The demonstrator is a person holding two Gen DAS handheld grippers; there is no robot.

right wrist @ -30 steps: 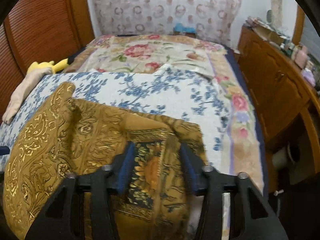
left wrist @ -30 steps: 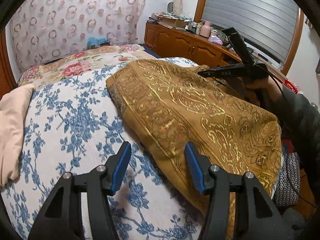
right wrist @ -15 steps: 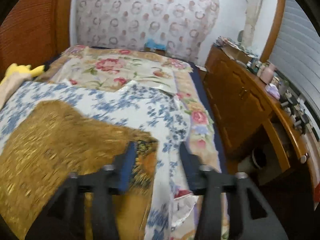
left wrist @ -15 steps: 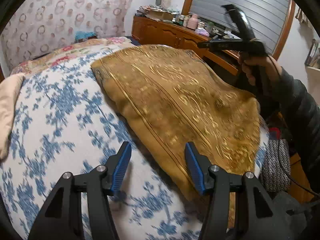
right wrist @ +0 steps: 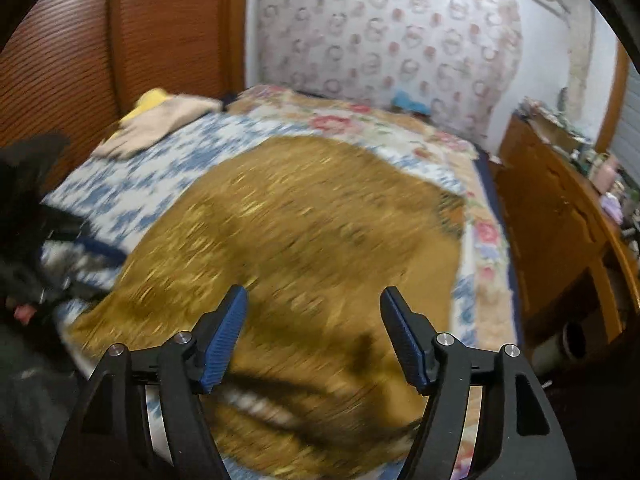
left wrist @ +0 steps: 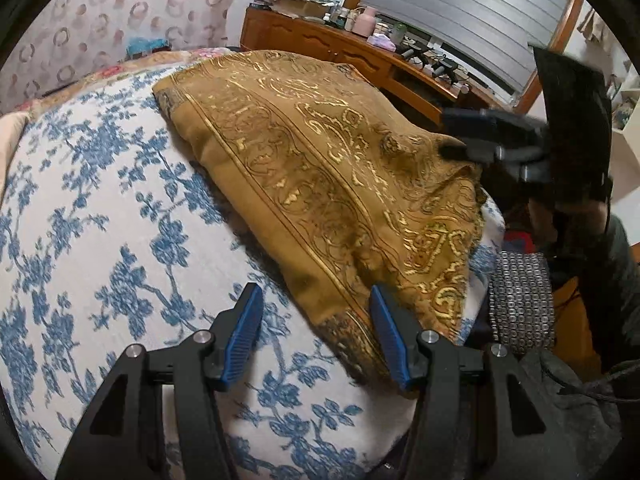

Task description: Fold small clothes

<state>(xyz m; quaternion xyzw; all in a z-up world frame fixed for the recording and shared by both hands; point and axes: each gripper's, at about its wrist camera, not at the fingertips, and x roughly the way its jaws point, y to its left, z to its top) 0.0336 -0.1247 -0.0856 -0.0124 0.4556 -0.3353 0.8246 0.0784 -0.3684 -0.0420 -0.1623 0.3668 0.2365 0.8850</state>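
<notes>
A mustard-brown cloth with gold paisley print (left wrist: 320, 168) lies spread on the blue-flowered bedspread (left wrist: 100, 208). It also shows, blurred, in the right wrist view (right wrist: 304, 240). My left gripper (left wrist: 316, 332) is open and empty, its right finger at the cloth's near corner. My right gripper (right wrist: 314, 336) is open and empty, hovering over the cloth's near edge. In the left wrist view it hangs blurred above the cloth's right edge (left wrist: 472, 136).
A beige garment (right wrist: 160, 128) and a yellow plush (right wrist: 150, 98) lie at the bed's far left. A wooden dresser (right wrist: 560, 216) with clutter runs along the right. A patterned bag (left wrist: 520, 304) sits beside the bed. A wooden headboard panel (right wrist: 80, 60) stands left.
The right gripper has opened and let go of the cloth's corner, then swung back over the cloth. The cloth now lies flatter. The left gripper stayed open and shifted slightly.
</notes>
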